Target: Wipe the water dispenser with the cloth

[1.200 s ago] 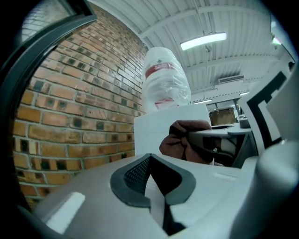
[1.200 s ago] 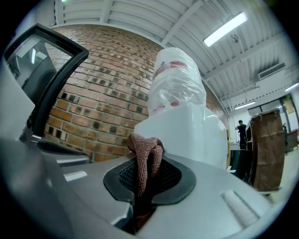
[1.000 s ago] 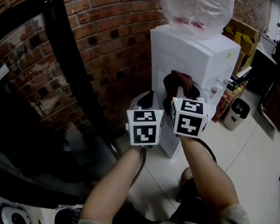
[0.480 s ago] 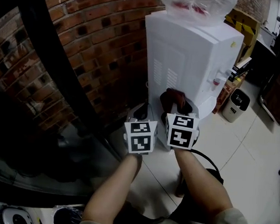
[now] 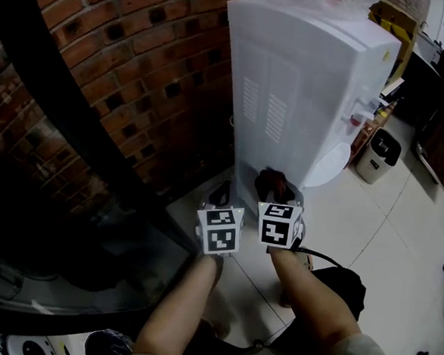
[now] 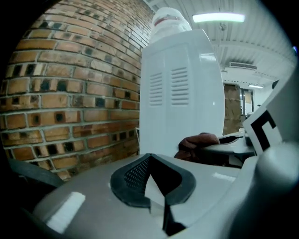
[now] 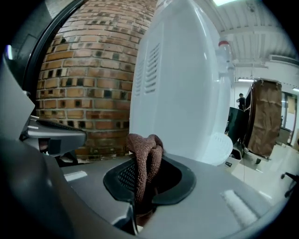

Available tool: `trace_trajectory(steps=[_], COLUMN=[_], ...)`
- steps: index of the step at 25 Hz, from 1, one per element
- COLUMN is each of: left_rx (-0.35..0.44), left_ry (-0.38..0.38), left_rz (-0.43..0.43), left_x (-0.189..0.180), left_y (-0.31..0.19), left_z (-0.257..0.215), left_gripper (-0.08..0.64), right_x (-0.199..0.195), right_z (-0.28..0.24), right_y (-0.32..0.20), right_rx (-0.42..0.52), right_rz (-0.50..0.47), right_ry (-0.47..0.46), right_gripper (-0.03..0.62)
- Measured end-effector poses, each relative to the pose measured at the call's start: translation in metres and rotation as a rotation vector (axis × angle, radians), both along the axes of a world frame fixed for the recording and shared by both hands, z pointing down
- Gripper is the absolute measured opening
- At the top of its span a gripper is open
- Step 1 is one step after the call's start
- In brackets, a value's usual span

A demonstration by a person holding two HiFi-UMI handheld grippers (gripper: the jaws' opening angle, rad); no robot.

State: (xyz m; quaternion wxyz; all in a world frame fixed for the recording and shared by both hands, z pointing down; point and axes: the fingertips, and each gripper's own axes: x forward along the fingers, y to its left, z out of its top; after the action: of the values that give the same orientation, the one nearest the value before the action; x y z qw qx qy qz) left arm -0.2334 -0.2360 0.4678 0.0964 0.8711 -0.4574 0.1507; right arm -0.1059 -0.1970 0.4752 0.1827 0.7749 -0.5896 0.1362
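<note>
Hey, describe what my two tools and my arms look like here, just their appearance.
The left tool and right tool are smooth grey shells with black mesh-textured pads at the jaws. Each carries a white cube printed with black square markers. A thin black cable trails from the right one. The forearms are bare, with short light sleeves.

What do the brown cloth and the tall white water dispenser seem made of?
The brown cloth looks like matte terry or microfibre: nubby looped pile. The tall white water dispenser is probably moulded plastic, smooth, slightly glossy: pressed vent slots, soft highlights.
</note>
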Motion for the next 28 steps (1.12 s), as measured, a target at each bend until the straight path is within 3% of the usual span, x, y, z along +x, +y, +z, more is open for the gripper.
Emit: trace_trajectory(steps=[17, 28], left_rx=[-0.167, -0.239], left_ry=[-0.102, -0.139], left_rz=[0.061, 0.070], left_x=[0.015, 0.010], left_y=[0.004, 0.009], left_z=[0.186, 0.246], left_gripper=[0.000, 0.000], right_x=[-0.003, 0.000], right_z=[0.204, 0.292], right_y=[-0.001, 0.005], right_rx=[-0.284, -0.396], right_rz=[0.045, 0.047], right_ry=[-0.080, -0.073], right_gripper=[0.055, 0.055])
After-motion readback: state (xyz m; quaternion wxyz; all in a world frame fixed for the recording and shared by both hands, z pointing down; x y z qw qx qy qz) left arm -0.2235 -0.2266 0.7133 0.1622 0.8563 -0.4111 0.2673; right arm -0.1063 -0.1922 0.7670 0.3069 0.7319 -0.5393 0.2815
